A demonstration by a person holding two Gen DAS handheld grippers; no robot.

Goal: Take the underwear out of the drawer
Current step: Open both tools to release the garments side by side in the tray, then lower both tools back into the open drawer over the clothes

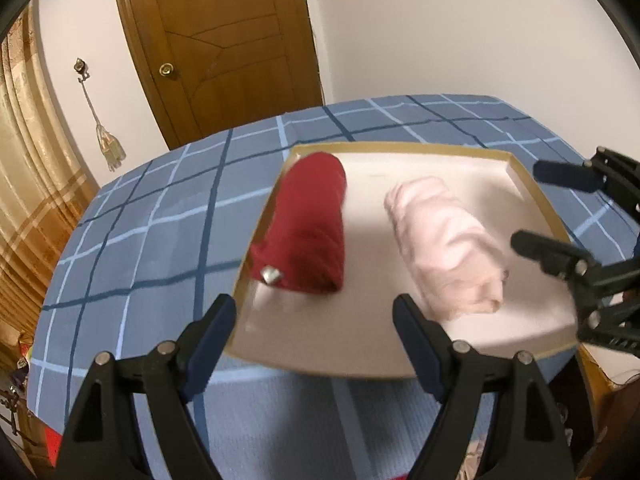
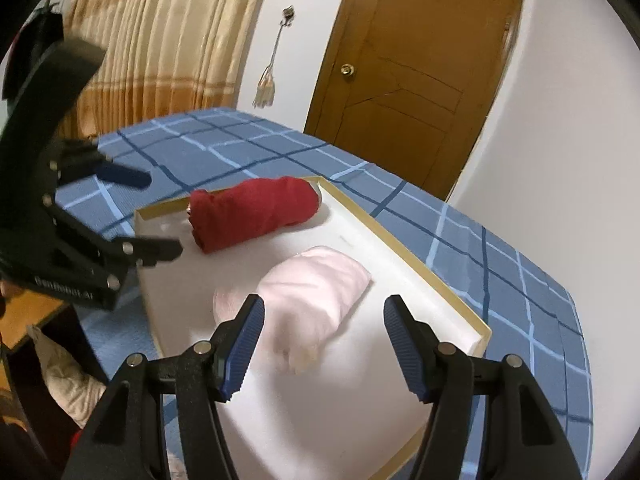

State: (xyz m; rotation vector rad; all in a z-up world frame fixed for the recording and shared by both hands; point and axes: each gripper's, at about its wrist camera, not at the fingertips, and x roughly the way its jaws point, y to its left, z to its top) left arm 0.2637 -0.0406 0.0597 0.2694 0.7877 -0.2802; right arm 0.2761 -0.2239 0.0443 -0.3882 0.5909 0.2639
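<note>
A rolled red underwear [image 1: 308, 220] [image 2: 252, 212] and a rolled pale pink one [image 1: 444, 240] [image 2: 316, 292] lie side by side in a shallow white tray with a gold rim [image 1: 400, 146] [image 2: 404, 250]. The tray rests on the bed. My left gripper [image 1: 314, 312] [image 2: 160, 212] hovers open at the tray's near edge, just short of the red roll, with nothing between its fingers. My right gripper [image 2: 325, 308] [image 1: 527, 204] is open too, its fingers on either side of the pink roll's near end and above it, not touching it.
The bed carries a blue checked sheet [image 1: 160, 240] [image 2: 500, 264]. Behind it are a wooden door [image 1: 224, 40], a beige curtain [image 2: 168, 40] and a tassel hung on the wall [image 2: 266, 88]. A wooden unit holding pale cloth [image 2: 60, 372] stands beside the bed.
</note>
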